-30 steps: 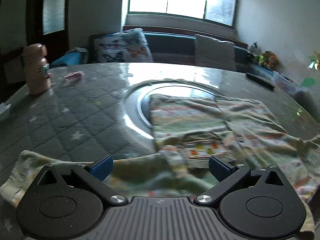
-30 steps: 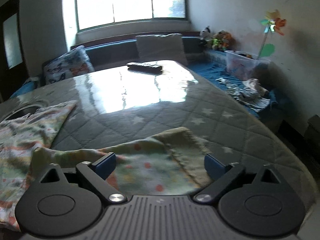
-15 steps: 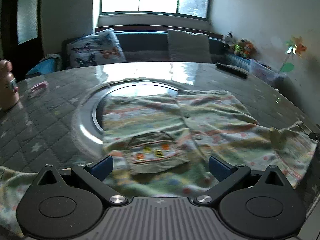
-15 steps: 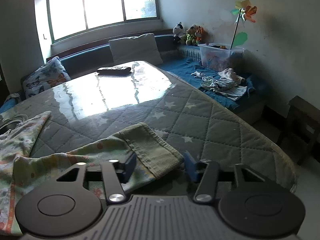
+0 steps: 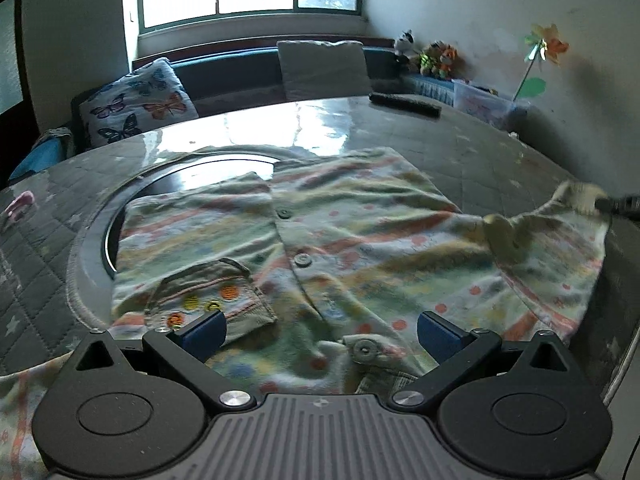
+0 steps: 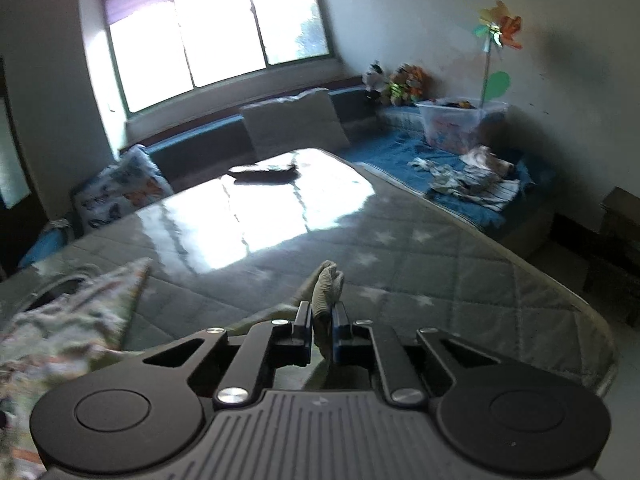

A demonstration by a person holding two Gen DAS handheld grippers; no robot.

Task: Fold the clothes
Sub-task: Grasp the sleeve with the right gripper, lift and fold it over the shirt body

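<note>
A pastel striped and dotted button-up top [image 5: 340,232] lies spread face up on the quilted table [image 5: 480,152], its small pocket [image 5: 216,292] near the left fingers. My left gripper [image 5: 320,326] hovers open over the top's near edge, with nothing between its blue pads. The right sleeve stretches out to the right, where my right gripper [image 5: 616,205] pulls its end off the table. In the right wrist view my right gripper [image 6: 322,316] has its jaws closing, and the pads press on the bunched sleeve cuff [image 6: 328,284]. The rest of the top [image 6: 72,320] trails left, blurred.
A dark remote [image 5: 404,104] lies at the table's far side. A round glass inset [image 5: 168,184] sits under the top's left half. A small pink thing [image 5: 18,204] is at far left. Cushions [image 5: 136,108] and a bench with loose clothes [image 6: 468,180] surround the table.
My right gripper went from wide open to shut on the sleeve cuff and lifted it a little. My left gripper slid to the right across the top, still open.
</note>
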